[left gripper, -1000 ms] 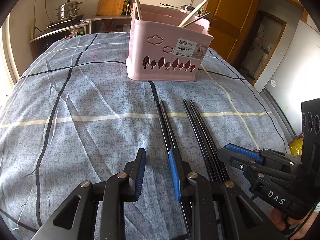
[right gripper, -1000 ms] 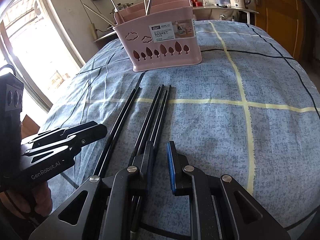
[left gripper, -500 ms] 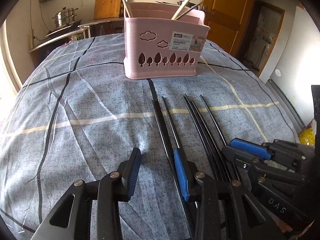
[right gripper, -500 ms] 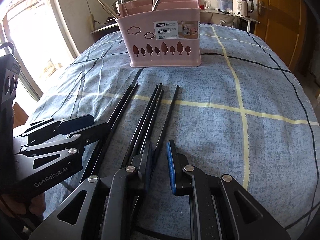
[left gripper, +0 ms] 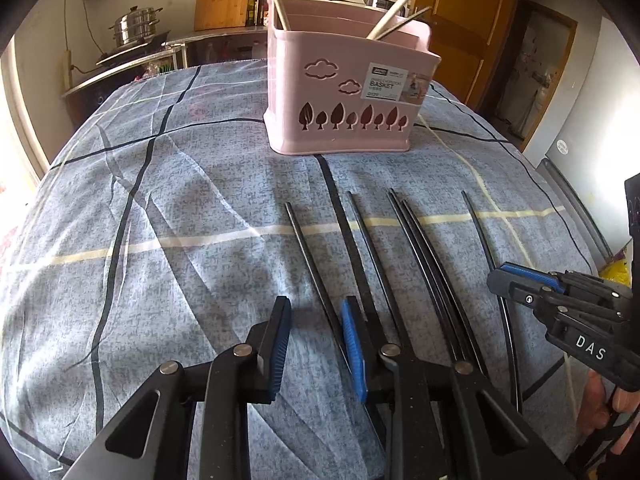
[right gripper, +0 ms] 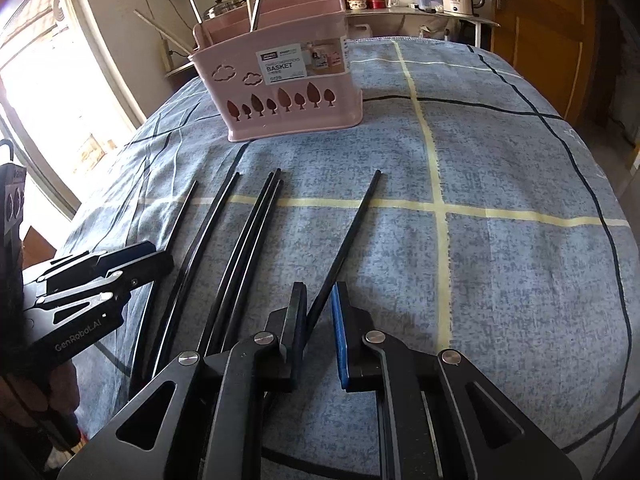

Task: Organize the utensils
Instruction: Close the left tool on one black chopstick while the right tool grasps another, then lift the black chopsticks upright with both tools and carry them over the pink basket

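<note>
Nearest the cameras, the left gripper (left gripper: 316, 344) sat low over the blue patterned tablecloth (left gripper: 180, 216) with its jaws closing, nothing yet pressed between the blue pads; the leftmost black chopstick (left gripper: 310, 264) ran down to just inside its right finger, though whether it touched was hard to tell. The right gripper (right gripper: 320, 332) had its jaws closing too, and a lone chopstick (right gripper: 348, 236), split off to the right of the rest, passed into the narrow gap between them; the pads did not clearly pinch it, so I judged it not yet gripped. Both grippers pointed steeply down toward the cloth, side by side, each visible at the edge of the other's view, with part of a hand (left gripper: 600, 400) showing behind the right one. Between them lay the remaining black chopsticks (left gripper: 420, 248) in a loose fan, points aimed away. Farther off stood the pink basket (left gripper: 348, 112), upright on the cloth, already holding a few pale and metal utensils (left gripper: 400, 8) that leaned out of its compartments. As a judgement, the sorting looked only partly done: some pieces were in the basket, while all the black chopsticks in view still lay on the cloth waiting to be lifted and dropped in.
</note>
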`<state>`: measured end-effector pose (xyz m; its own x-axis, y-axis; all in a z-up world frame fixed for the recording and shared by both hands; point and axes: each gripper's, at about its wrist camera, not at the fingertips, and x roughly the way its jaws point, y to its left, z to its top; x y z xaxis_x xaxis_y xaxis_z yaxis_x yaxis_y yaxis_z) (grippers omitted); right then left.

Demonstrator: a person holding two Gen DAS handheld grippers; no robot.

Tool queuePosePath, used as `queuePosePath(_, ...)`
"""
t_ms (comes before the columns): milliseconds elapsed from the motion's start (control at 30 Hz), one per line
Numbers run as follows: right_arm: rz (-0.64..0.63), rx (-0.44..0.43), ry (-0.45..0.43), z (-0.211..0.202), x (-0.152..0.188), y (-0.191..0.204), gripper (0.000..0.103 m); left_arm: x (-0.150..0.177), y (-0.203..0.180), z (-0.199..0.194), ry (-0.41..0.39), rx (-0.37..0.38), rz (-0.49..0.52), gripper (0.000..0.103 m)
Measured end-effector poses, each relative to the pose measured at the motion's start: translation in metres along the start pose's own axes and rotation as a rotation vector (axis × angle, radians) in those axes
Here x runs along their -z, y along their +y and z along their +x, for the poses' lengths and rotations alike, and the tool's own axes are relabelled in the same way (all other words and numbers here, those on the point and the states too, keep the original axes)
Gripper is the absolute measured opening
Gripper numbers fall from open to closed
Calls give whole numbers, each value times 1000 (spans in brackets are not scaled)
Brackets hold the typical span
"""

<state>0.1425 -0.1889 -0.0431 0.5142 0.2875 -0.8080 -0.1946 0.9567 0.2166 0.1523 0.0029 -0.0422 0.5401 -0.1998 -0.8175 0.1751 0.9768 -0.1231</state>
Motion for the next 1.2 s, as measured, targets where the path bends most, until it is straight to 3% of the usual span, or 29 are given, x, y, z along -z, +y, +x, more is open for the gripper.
queuePosePath(167,18,18,7,9,-14,-2,12,-16,6,10,15,10,-53,27)
queuePosePath(400,1,65,-1,15,-19,5,10,-18,-7,16,1,-62,-3,26)
queuePosePath(567,-7,72,10,18,-24,7,9,-24,-4,19,18,-83,-10,15)
queuePosePath(600,-6,70,12,18,-25,6,9,-25,-4,20,21,-82,-13,10)
queuePosePath(767,5,33,8,13,-29,3,6,-31,4,15,36,-36,-49,7)
queuePosePath(1200,4,-24,-133,-40,-61,0,5,-67,7,-42,-93,24,-47,5)
